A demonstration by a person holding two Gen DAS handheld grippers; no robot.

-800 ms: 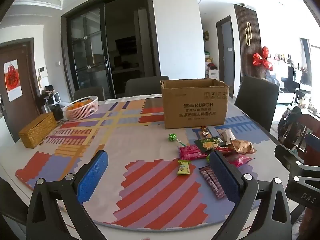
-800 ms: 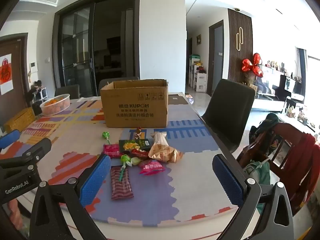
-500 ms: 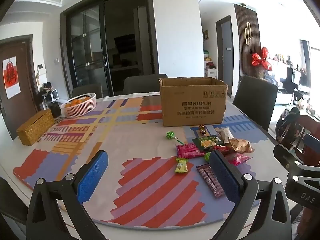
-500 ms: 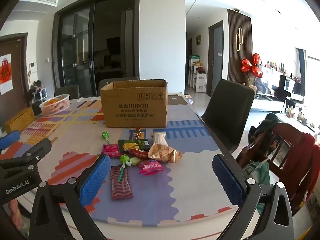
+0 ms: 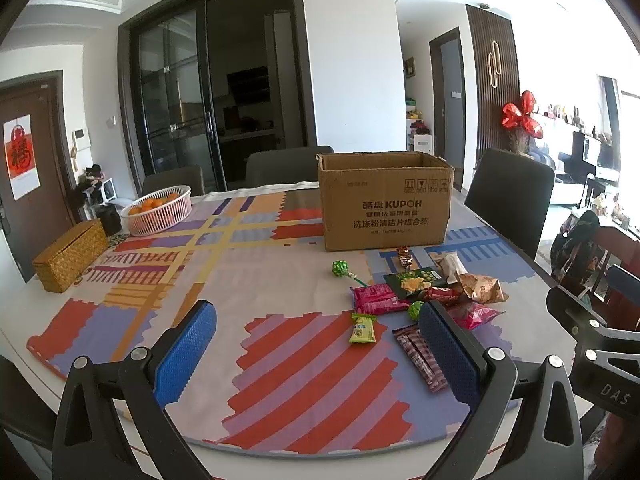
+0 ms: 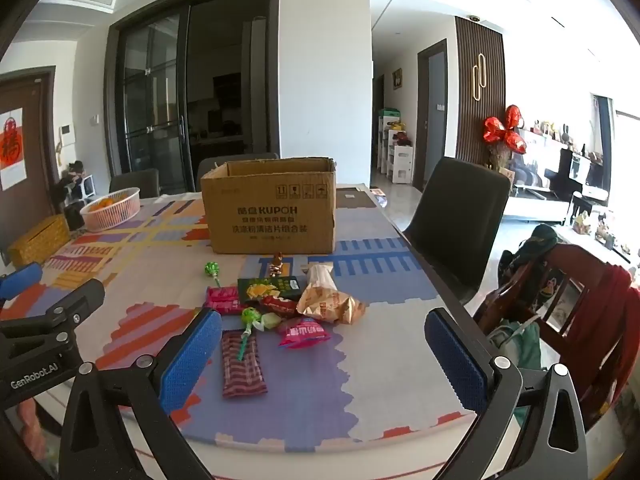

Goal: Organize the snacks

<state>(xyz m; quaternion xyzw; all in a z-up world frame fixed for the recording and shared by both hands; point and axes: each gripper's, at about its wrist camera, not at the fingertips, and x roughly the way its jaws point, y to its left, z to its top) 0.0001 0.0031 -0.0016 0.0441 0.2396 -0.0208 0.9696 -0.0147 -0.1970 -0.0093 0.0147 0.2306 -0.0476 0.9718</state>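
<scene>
Both of my tongs are spread wide with nothing between their blue pads. My left gripper (image 5: 316,344) fills the bottom of the left wrist view, hanging above the near edge of the patterned mat (image 5: 304,392), and my right gripper (image 6: 320,350) sits at the bottom of the right wrist view, also above that edge.

At the centre of the right wrist view the snacks lie in a loose cluster on the mat: a striped maroon packet (image 6: 242,364) nearest me with a green lollipop (image 6: 249,322) lying across its top end, a pink packet (image 6: 305,333) just right of it, a crumpled brown bag (image 6: 330,300) behind that, and a dark green packet (image 6: 269,289) beside a magenta packet (image 6: 221,300). A second lollipop (image 6: 211,270) lies apart toward the left.

In the left wrist view a small yellow-green packet (image 5: 362,329) lies alone, just left of the cluster. Behind the snacks, in the upper middle of both views, the open cardboard box (image 6: 269,210) stands upright. A white basket of oranges (image 5: 157,210) and a woven box (image 5: 71,255) sit at the left of that view.
</scene>
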